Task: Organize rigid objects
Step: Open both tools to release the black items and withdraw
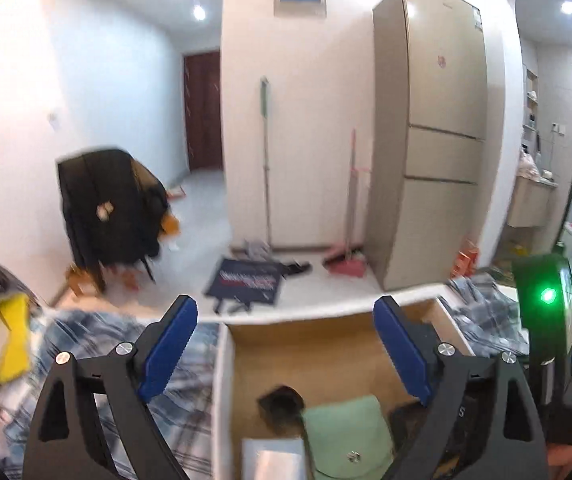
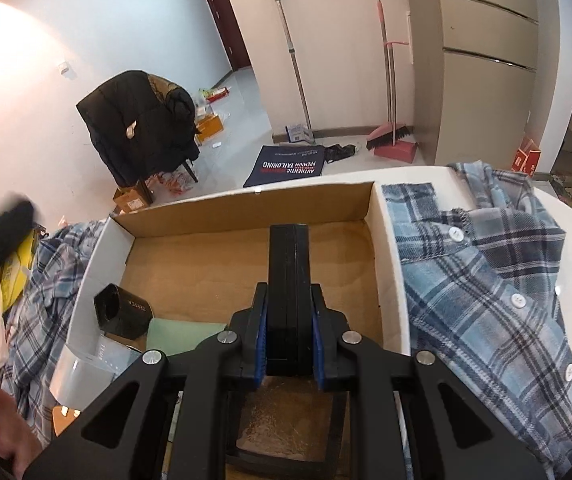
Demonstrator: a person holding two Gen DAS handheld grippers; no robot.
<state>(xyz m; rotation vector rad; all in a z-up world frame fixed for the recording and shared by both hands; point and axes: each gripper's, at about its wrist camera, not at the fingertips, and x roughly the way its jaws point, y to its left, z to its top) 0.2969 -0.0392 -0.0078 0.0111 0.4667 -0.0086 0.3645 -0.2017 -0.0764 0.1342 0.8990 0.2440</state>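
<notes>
An open cardboard box [image 2: 245,204] with white outer walls sits on a table among plaid shirts. Inside it, at the near left, are a black hexagonal container [image 2: 121,312], a pale green pouch [image 2: 181,332] and a white box [image 2: 85,368]. My right gripper [image 2: 288,344] is shut on a flat black case [image 2: 288,264], holding it upright above the box floor. My left gripper [image 1: 290,348] hangs open over the box's [image 1: 221,360] near left part with nothing between its blue pads [image 1: 173,344]. Below it lie the black container [image 1: 281,402] and the green pouch [image 1: 346,436].
A blue plaid shirt [image 2: 486,280] lies to the right of the box and more plaid cloth [image 2: 45,264] to the left. A black-framed panel [image 2: 281,420] lies under my right gripper. Beyond the table are a chair with a black jacket [image 2: 141,132], brooms and a fridge [image 1: 434,140].
</notes>
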